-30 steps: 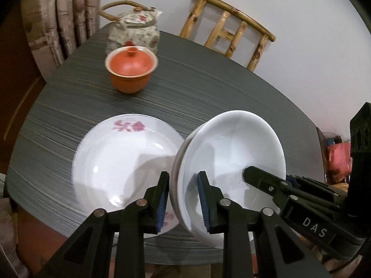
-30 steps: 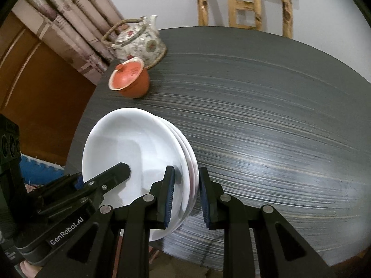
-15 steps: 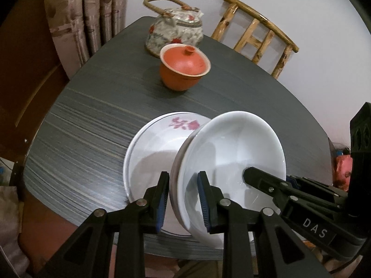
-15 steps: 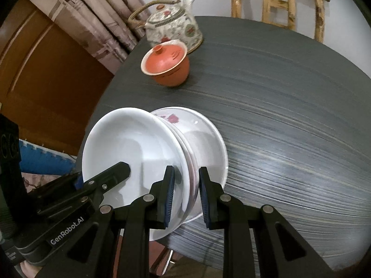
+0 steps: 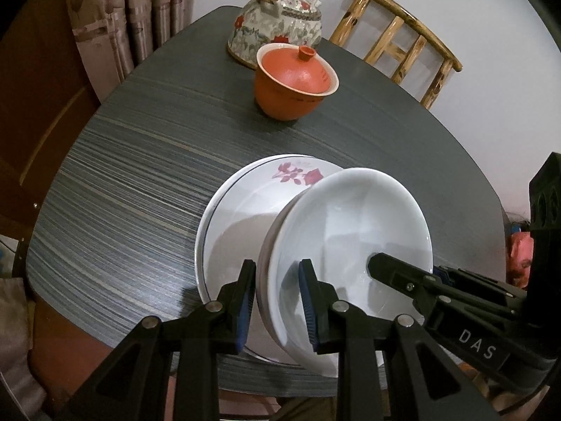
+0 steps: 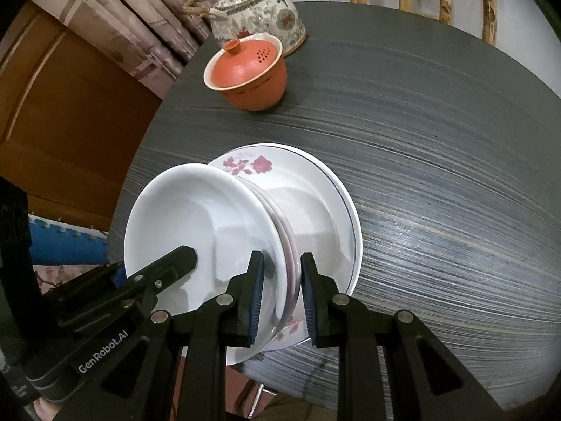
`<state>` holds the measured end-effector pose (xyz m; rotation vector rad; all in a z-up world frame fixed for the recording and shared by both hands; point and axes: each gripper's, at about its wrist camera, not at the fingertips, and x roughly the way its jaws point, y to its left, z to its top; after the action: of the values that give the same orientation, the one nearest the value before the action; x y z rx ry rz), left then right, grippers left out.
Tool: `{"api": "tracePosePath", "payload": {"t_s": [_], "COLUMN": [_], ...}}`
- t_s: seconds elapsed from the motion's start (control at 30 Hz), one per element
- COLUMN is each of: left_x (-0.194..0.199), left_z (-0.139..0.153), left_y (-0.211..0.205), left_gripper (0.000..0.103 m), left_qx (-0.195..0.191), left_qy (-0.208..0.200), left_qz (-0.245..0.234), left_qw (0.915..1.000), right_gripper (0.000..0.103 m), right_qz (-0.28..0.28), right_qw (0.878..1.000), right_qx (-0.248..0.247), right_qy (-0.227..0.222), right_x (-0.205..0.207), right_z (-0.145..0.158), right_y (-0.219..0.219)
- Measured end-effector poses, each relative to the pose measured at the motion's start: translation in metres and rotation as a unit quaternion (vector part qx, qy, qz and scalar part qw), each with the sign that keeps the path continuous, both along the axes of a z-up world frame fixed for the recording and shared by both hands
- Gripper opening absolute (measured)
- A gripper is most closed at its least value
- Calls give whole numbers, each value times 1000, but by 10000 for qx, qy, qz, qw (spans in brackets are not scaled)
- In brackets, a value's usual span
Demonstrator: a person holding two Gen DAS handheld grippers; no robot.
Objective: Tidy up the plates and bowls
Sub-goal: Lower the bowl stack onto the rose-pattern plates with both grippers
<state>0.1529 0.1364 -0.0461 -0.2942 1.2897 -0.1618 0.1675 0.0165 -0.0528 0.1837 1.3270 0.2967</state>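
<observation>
Both tongs grip white dishes (image 5: 350, 231) over empty rose plate (image 5: 245, 210).

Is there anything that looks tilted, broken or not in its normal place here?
Only the orange cup's lid looks askew: it sits tilted, not flat on the cup. The white plates, gripped on opposite rims by the left gripper and right gripper, hang above the flowered plate. Nothing looks broken or spilled.

- Dim, warm indoor light from overhead; corners vignetted black in both wrist views.
- Soft shadow inside flowered plate (image 5: 245, 217) (cast by stacked white bowls (image 5: 350, 231)).
- Mild sheen on table (image 6: 438, 210).
- Strong fisheye bending at edges; sharp throughout, no motion blur.
</observation>
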Motion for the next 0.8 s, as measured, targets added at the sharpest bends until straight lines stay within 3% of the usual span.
{"api": "tracePosePath", "payload": {"t_s": [0.4,0.8], "left_x": [3,1], "left_z": [-6,-4], "left_y": [3,-1], "left_gripper": [25,27], "left_qx": [-11,166], "left_qy": [-13,-276], "left_qz": [6,-22], "left_qw": [10000,9995], "right_gripper": [21,23], "right_qz": [-55,12], "right_qw": [10000,9997], "right_qx": [31,-80], "right_qy": [55,-240], "right_x": [3,-9], "right_z": [-4,-1], "right_y": [3,5]}}
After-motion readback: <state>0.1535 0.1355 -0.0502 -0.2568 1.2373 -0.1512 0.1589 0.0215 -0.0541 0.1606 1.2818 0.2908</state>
